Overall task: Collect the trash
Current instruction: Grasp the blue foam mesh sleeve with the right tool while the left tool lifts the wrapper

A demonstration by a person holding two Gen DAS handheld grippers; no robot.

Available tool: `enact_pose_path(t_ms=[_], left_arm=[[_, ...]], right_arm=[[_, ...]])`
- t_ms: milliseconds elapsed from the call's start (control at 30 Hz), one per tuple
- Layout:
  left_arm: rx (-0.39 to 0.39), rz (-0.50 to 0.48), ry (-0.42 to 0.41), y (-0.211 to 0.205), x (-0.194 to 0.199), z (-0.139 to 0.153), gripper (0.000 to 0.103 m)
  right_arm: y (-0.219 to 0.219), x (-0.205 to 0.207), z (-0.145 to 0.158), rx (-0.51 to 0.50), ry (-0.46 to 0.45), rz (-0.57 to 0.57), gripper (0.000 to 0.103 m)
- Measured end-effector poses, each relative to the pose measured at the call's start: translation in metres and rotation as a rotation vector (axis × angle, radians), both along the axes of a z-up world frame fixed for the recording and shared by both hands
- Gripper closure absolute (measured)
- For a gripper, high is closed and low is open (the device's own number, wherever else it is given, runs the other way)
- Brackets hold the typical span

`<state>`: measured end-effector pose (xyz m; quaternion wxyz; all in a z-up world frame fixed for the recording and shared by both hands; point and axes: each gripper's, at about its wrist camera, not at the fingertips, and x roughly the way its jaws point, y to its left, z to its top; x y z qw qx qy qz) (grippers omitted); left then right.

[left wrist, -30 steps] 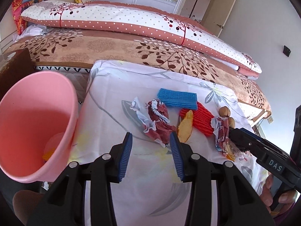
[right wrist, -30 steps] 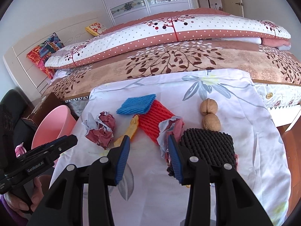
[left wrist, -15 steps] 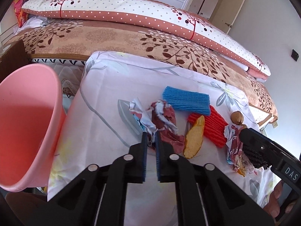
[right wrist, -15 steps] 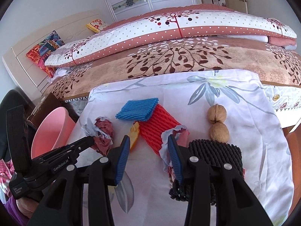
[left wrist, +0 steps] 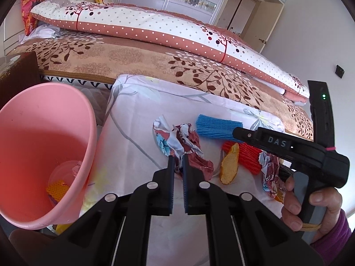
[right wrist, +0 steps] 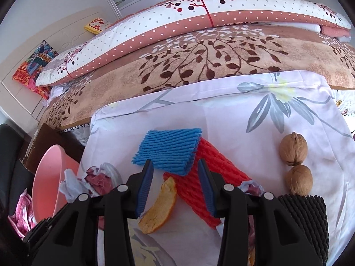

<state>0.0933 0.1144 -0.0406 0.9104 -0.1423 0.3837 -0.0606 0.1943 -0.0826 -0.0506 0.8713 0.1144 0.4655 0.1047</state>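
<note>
On the floral cloth, my left gripper (left wrist: 177, 163) is shut on the near edge of a crumpled dark-red and white wrapper (left wrist: 188, 141), which shows in the right wrist view too (right wrist: 97, 179). My right gripper (right wrist: 174, 166) stands open over the near edge of the blue foam net (right wrist: 168, 148) and the red foam net (right wrist: 199, 177), with nothing pinched. An orange peel (right wrist: 162, 208) lies just below its left finger. A second crumpled wrapper (left wrist: 269, 168) lies under the right gripper body (left wrist: 288, 148). The pink bin (left wrist: 40, 150) stands left of the table with some trash inside.
Two walnuts (right wrist: 292, 148) and a black foam net (right wrist: 306, 217) lie at the right of the cloth-covered table (left wrist: 137, 133). A bed with folded quilts (left wrist: 155, 28) runs along the far side. A dark wooden piece (left wrist: 20, 75) stands behind the bin.
My left gripper moved forward and closed on the crumpled wrapper. My right gripper slid left, from the black net to over the blue and red nets, still open.
</note>
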Motion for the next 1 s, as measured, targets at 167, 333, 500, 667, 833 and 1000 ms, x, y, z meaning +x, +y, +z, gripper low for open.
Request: enact_pose_path(t_ms=[167, 333, 500, 667, 833, 1000], left_arm=[[-0.015, 0.002, -0.003, 0.007, -0.002, 0.000, 0.097], [-0.022, 0.010, -0.011, 0.011, -0.006, 0.003, 0.097], [-0.029, 0.030, -0.027, 0.017, -0.014, 0.009, 0.097], [-0.039, 0.059, -0.061, 0.025, -0.025, 0.024, 0.097], [-0.037, 0.096, -0.098, 0.036, -0.037, 0.040, 0.097], [-0.006, 0.147, -0.135, 0.051, -0.052, 0.053, 0.097]], right_arm=[[0.003, 0.003, -0.010, -0.009, 0.024, -0.014, 0.085], [0.004, -0.010, -0.001, -0.007, -0.019, -0.007, 0.098], [0.004, -0.031, 0.019, 0.010, -0.068, 0.020, 0.098], [0.012, -0.055, 0.047, -0.004, -0.147, 0.054, 0.098], [0.025, -0.075, 0.072, -0.001, -0.203, 0.100, 0.098], [0.049, -0.089, 0.084, -0.006, -0.231, 0.160, 0.098]])
